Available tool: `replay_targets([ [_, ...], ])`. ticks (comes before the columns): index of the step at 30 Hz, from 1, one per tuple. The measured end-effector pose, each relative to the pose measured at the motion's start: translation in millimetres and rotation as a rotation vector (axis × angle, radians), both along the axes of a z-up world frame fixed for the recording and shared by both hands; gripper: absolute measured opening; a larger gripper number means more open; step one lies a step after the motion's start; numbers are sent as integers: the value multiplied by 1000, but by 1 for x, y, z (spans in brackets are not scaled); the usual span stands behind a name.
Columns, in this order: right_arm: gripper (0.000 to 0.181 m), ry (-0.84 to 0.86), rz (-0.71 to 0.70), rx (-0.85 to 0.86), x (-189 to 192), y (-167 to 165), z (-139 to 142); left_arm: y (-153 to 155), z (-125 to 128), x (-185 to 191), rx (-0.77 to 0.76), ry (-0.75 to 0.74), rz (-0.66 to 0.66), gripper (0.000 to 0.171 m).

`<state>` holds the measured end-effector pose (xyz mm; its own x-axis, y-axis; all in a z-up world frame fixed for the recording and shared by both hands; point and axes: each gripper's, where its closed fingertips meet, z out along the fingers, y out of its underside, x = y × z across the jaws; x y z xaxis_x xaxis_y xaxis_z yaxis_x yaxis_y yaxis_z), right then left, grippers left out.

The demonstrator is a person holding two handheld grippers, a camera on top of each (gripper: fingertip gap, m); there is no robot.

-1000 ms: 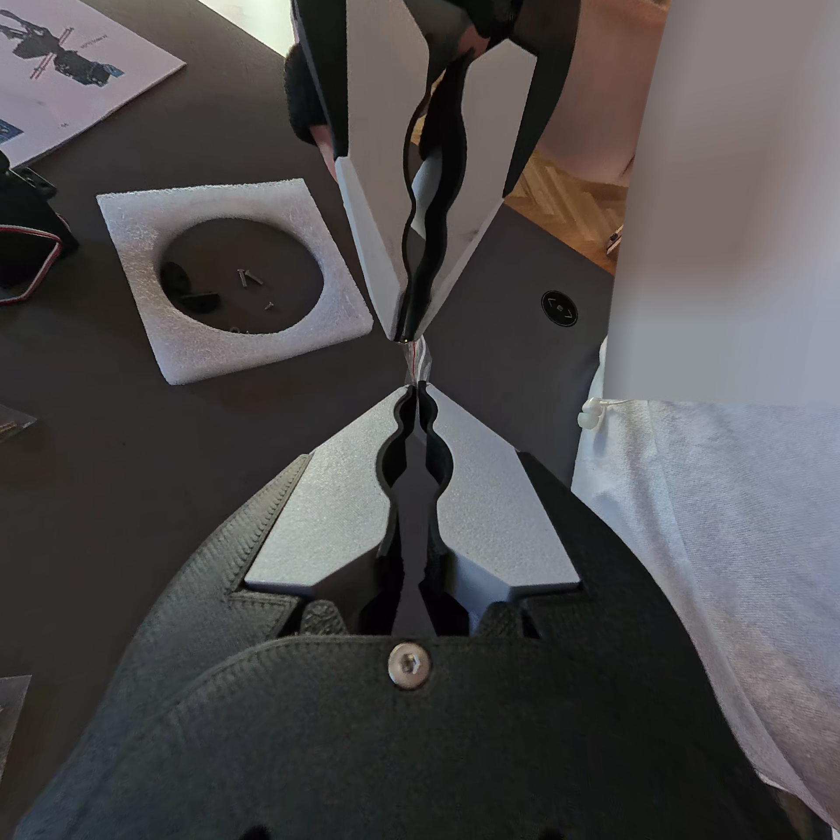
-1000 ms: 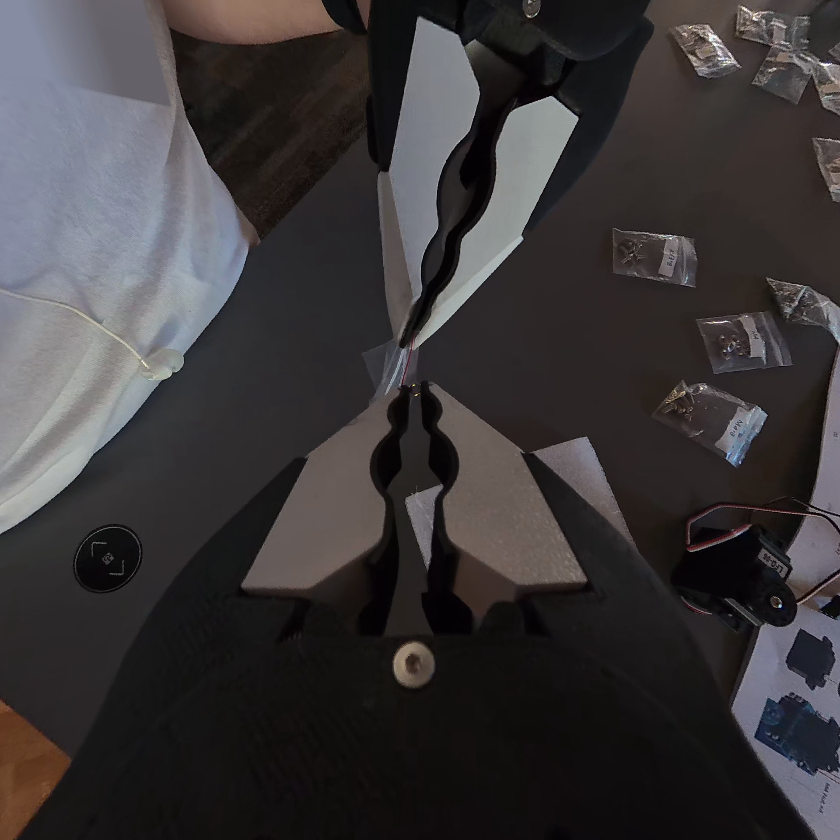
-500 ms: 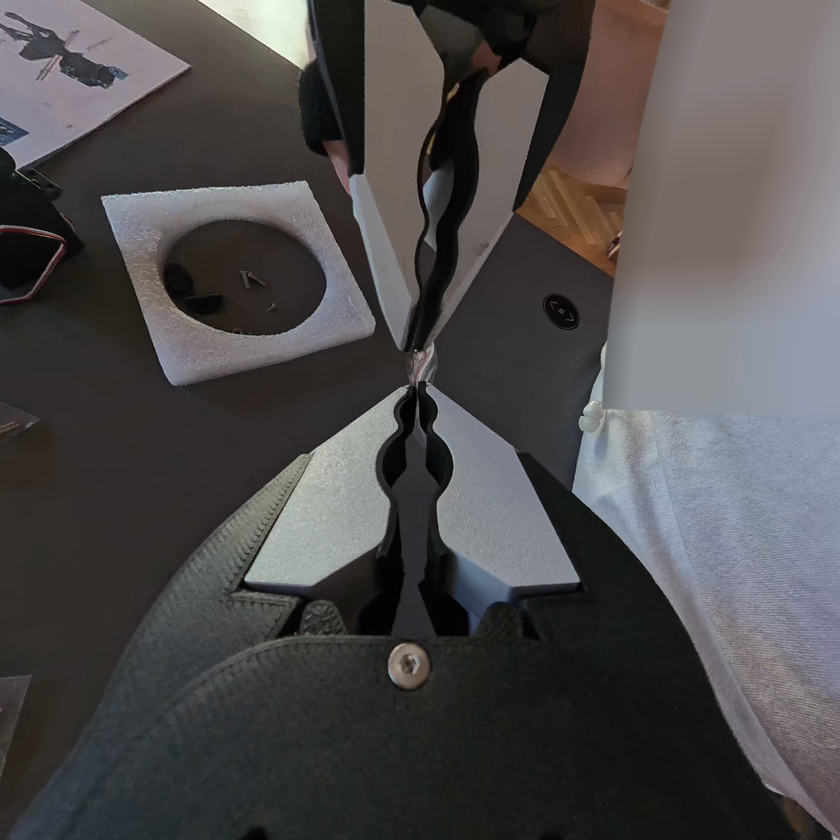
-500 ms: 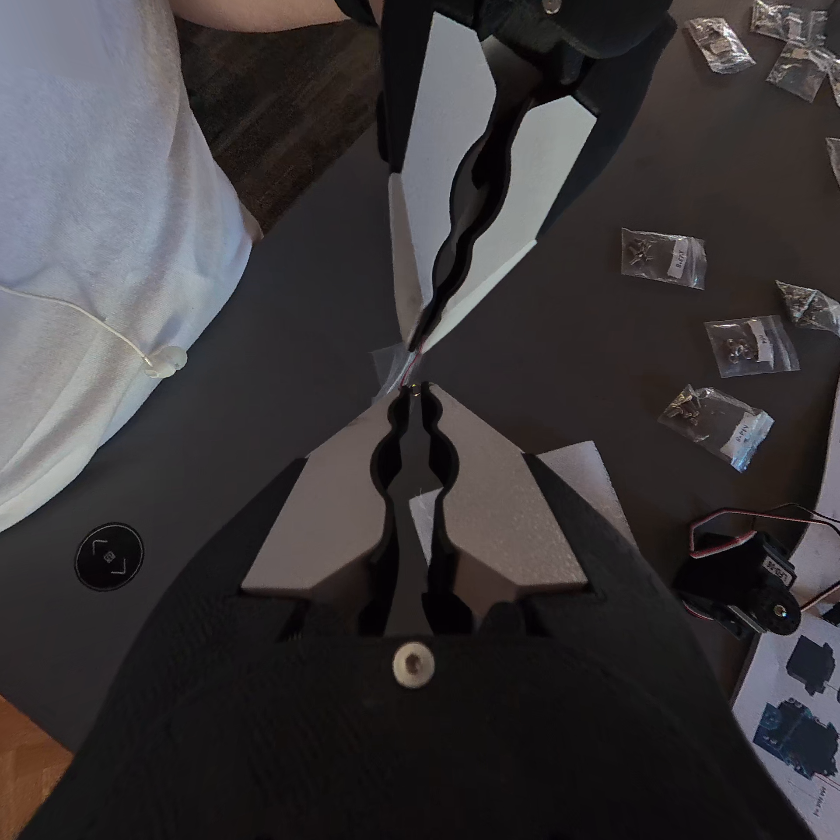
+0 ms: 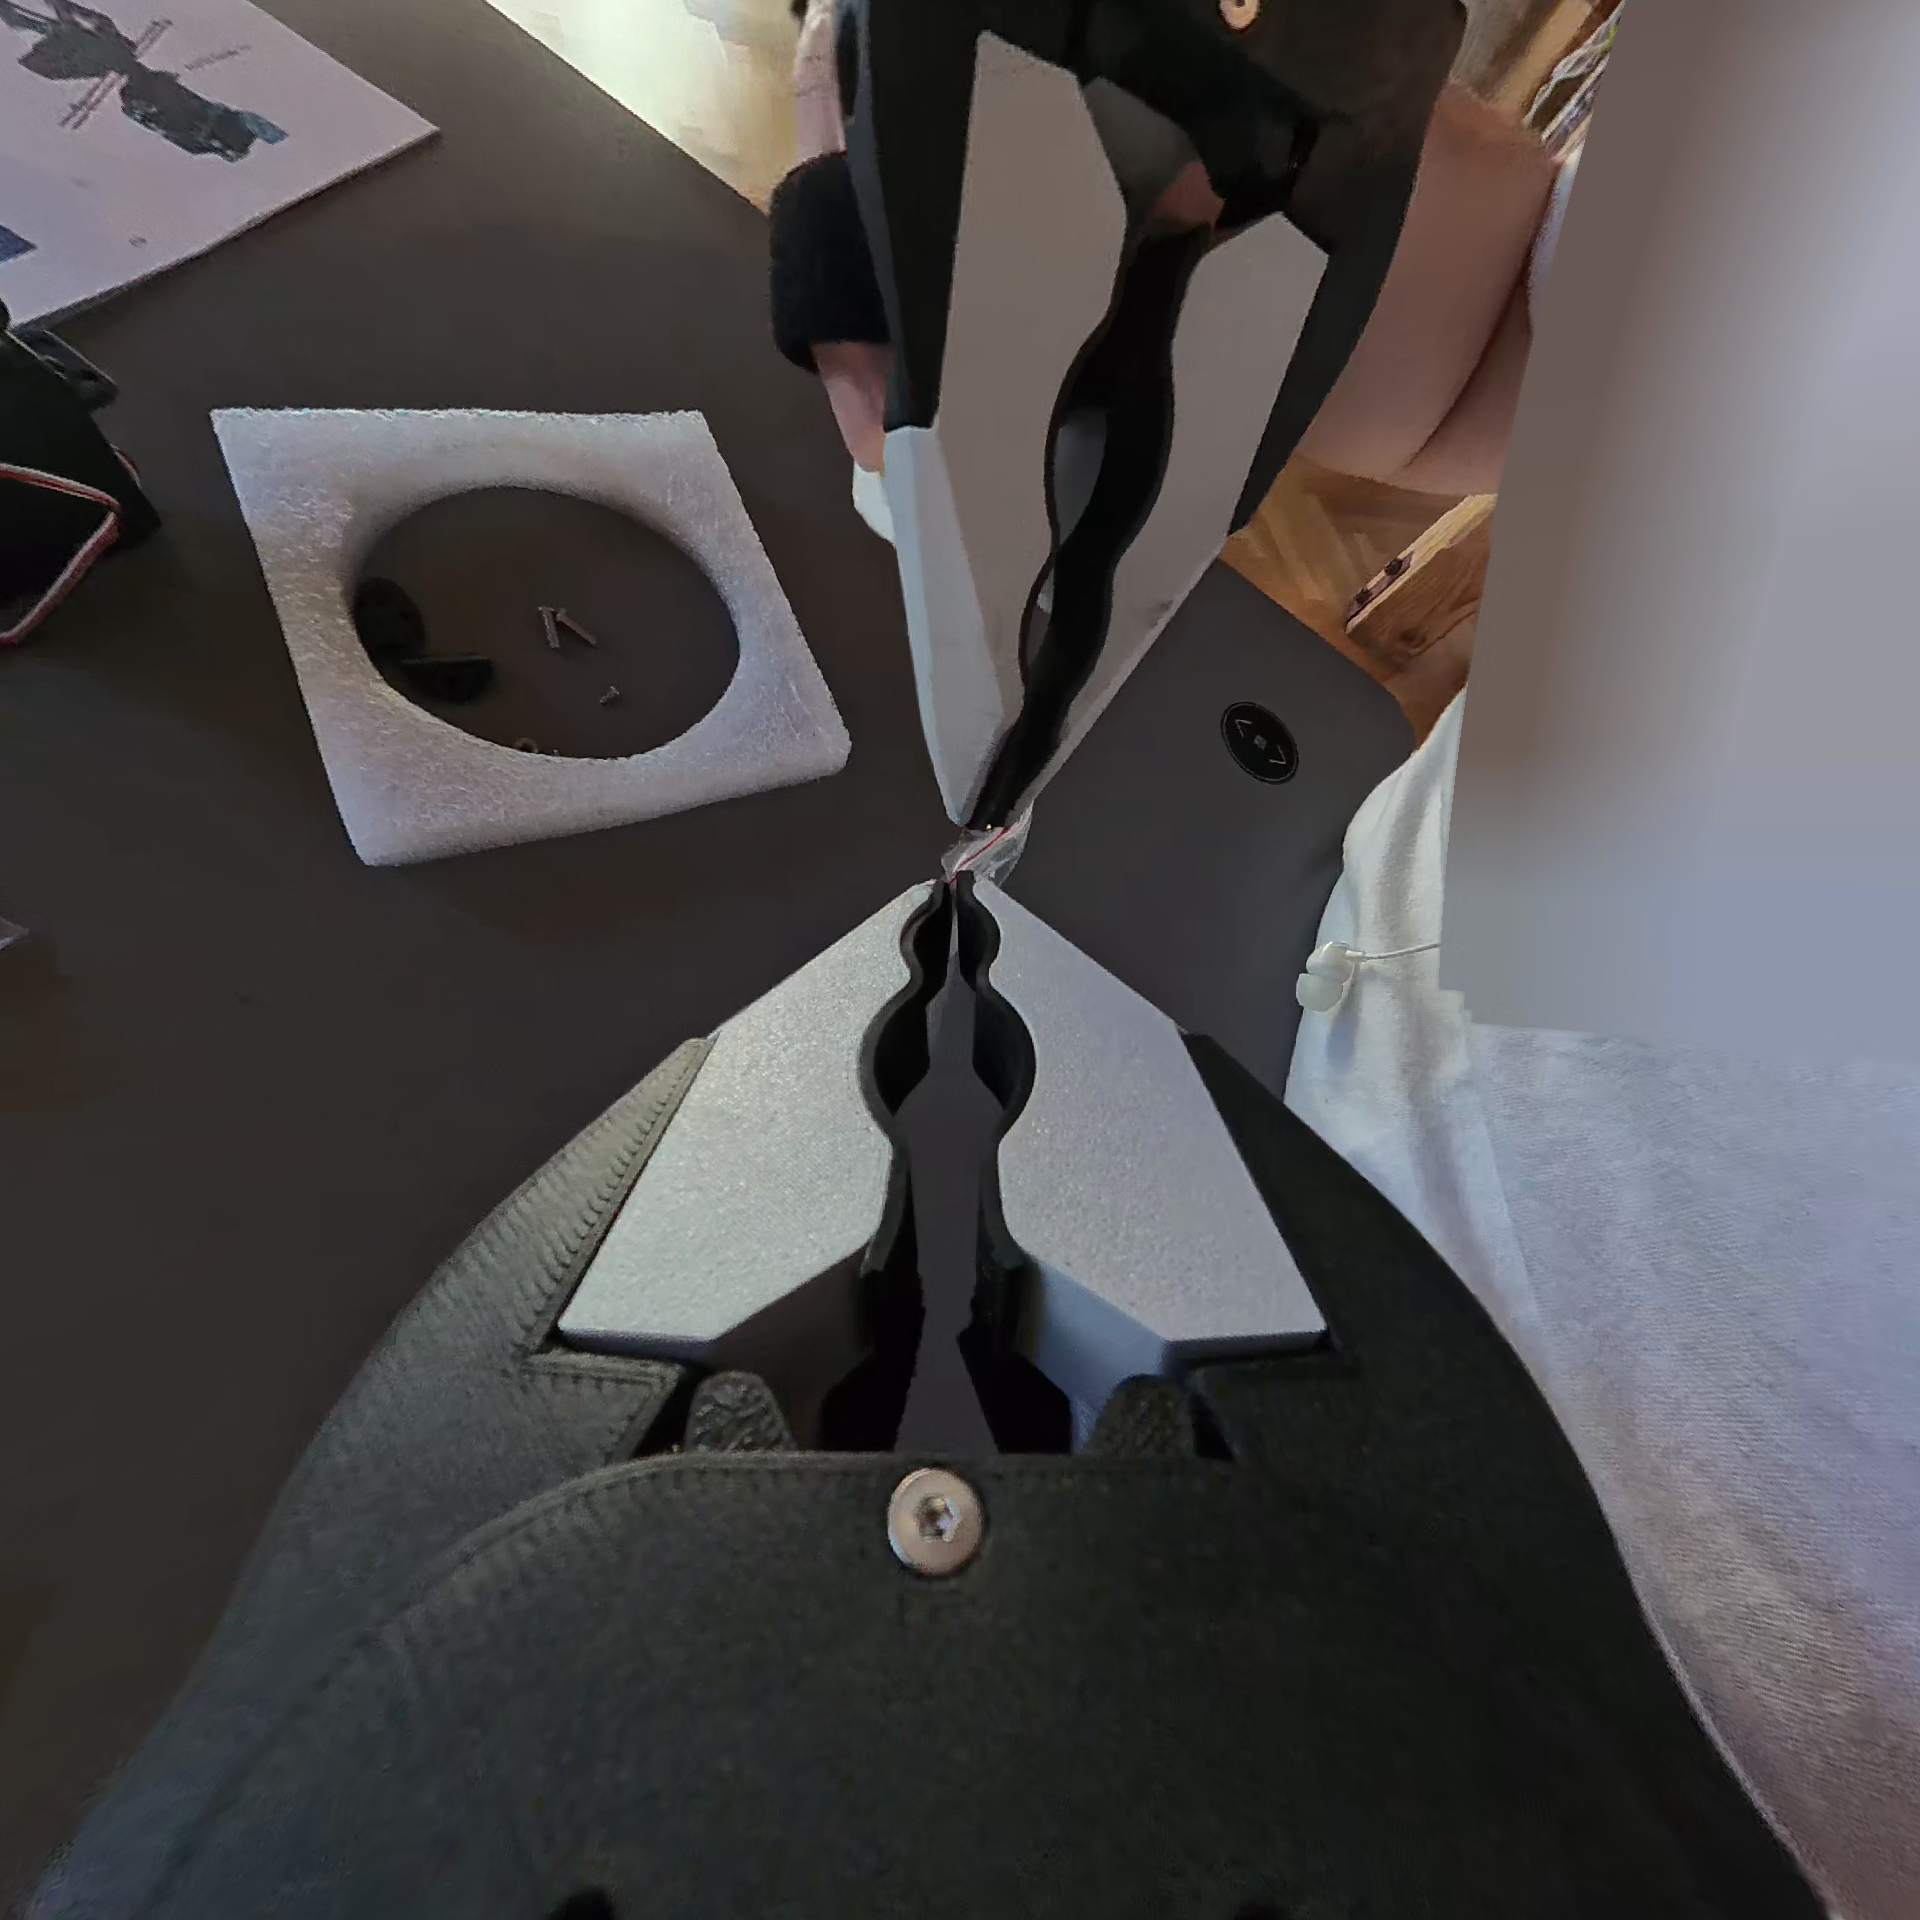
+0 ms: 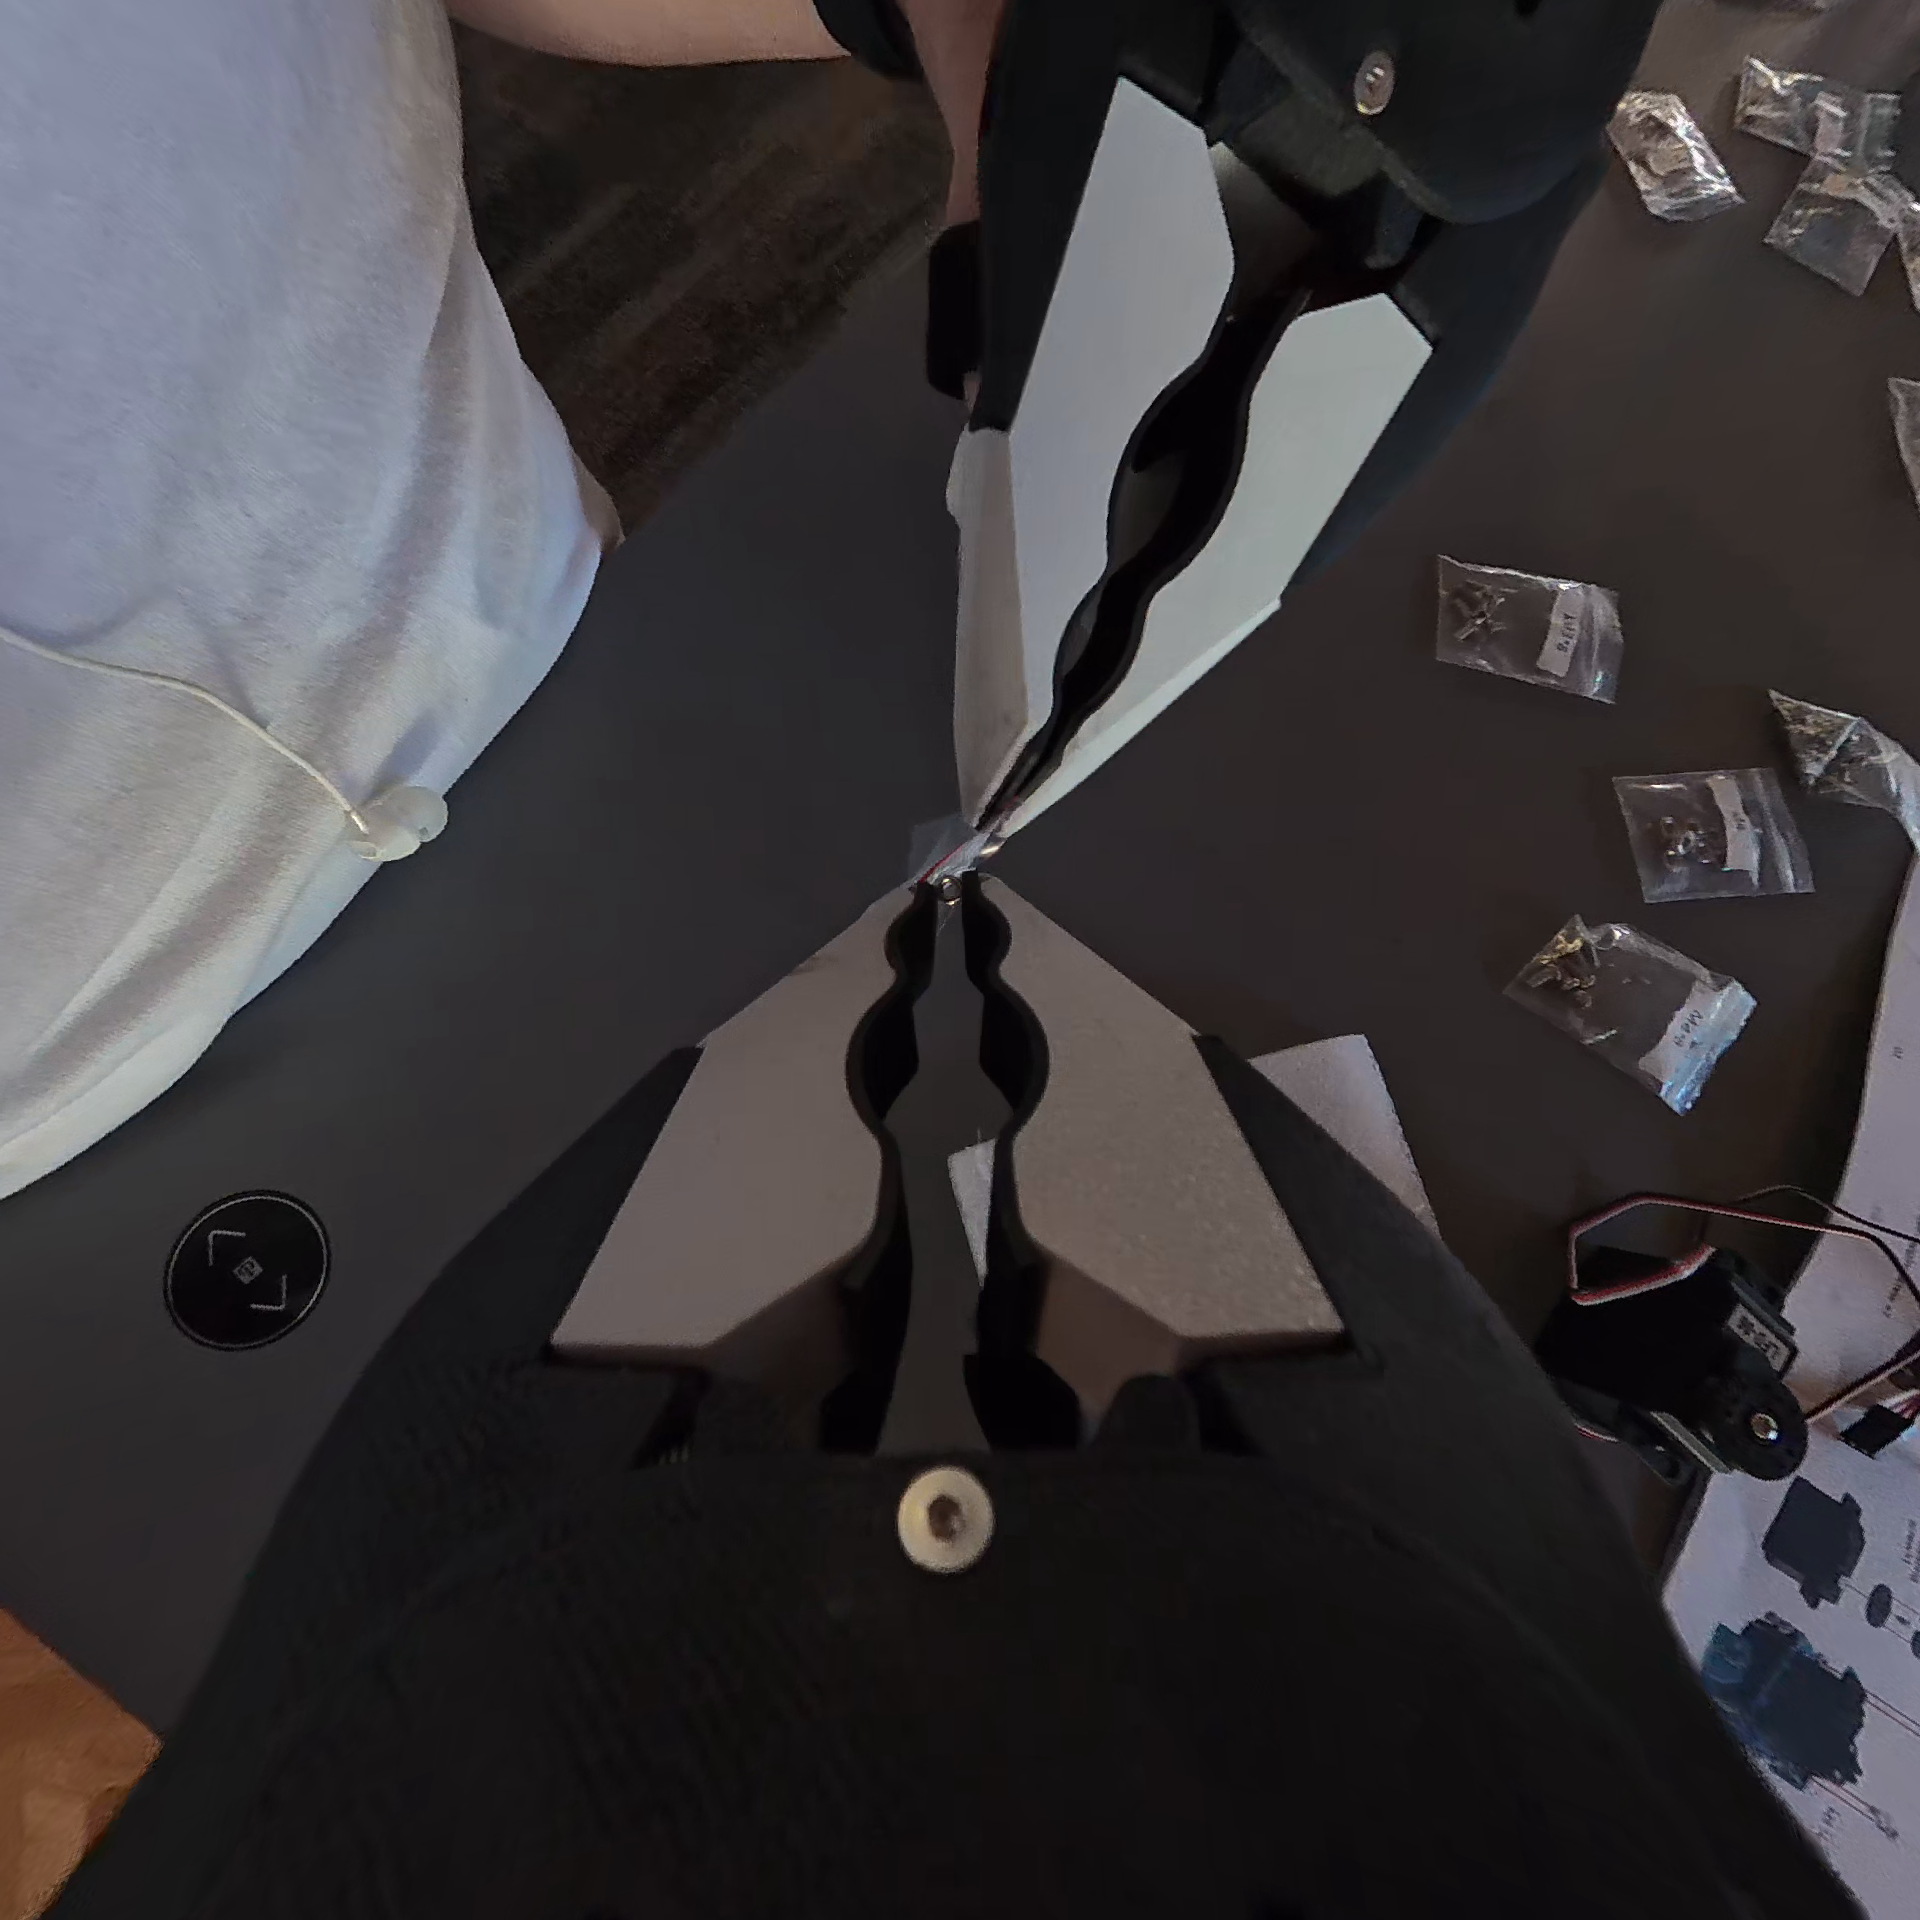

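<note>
Facing each other tip to tip above the dark table, the two grippers share one small clear plastic bag with a red strip along its mouth. The left gripper is clenched on the near edge of that bag, and the right gripper, coming in from the far side in the left wrist view, pinches the opposite edge, so the bag hangs in the air between the two pairs of tips, clear of the table. Held from both sides like this, its mouth seems to be pulled taut between them. In the right wrist view the right gripper looks closed on the bag with something small and metallic at its tips; whether that sits inside the bag I cannot tell. To the left, a square white foam pad with a round hole lies flat, and within the hole rest a few small screws and two dark plastic pieces, kept together by the foam wall. Several more clear bags of small hardware are scattered on the table beyond, each labelled and apparently sealed. A black servo with wires sits on the edge of a printed sheet, and a round black disc is set in the table near the person's white shirt.
</note>
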<state>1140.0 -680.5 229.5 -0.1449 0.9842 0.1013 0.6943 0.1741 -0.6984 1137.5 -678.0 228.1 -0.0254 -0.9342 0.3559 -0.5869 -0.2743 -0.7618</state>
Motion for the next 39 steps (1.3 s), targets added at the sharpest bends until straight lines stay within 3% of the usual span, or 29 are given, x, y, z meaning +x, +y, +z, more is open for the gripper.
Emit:
replay_targets([
  [12,4,-60,55,27,2,-6,-1,-8,3,3,-104,-25,-40,0],
  [19,4,-72,79,-139,3,-11,-8,-14,-1,7,-38,-65,-102,0],
  [26,4,-88,92,-163,2,-15,-12,-11,-7,8,-60,-69,-67,0],
  [32,4,-52,111,-125,-2,-16,-4,-8,-3,12,-182,-107,-24,0],
  [39,4,-107,88,-148,6,-14,-12,-9,-7,11,-178,-106,-38,0],
])
